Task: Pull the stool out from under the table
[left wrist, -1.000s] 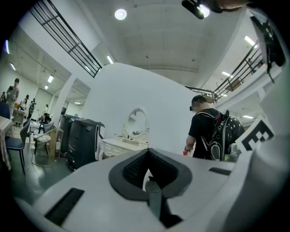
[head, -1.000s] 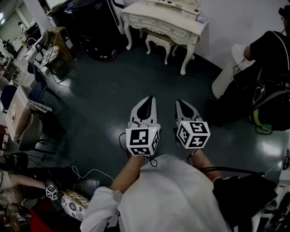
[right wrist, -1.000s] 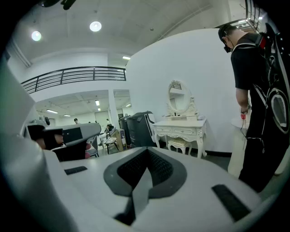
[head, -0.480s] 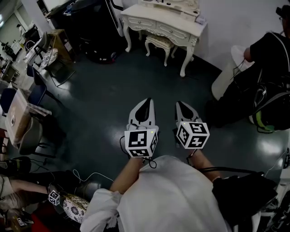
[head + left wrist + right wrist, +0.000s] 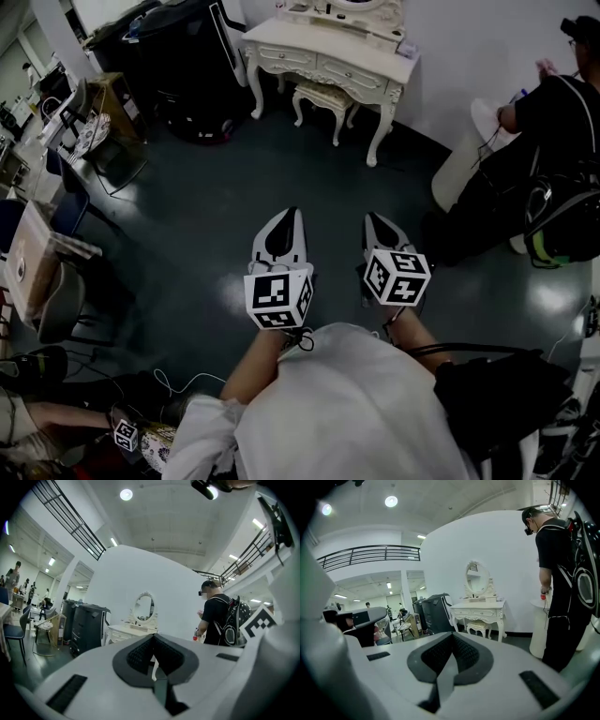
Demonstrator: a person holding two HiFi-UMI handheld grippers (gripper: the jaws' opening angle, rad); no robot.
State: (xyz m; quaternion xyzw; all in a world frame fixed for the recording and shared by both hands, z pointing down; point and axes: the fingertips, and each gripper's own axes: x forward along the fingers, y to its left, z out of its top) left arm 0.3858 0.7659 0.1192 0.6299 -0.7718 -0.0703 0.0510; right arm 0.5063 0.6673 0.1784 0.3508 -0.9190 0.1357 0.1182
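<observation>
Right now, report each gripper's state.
Left gripper: closed, holding nothing.
Right gripper: closed, holding nothing.

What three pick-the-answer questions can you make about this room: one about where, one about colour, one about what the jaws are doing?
1. Where is the stool?
A) under the table
B) on top of the table
C) between the jaws

2. What colour is the table?
A) black
B) white
C) red

3. How are the jaws of the left gripper and right gripper?
A) wide open
B) shut on the stool
C) shut, empty

Answers:
1 A, its seat sits between the table's legs.
2 B, it is pale all over.
3 C, both gripper views show the jaws together with nothing between them.
</observation>
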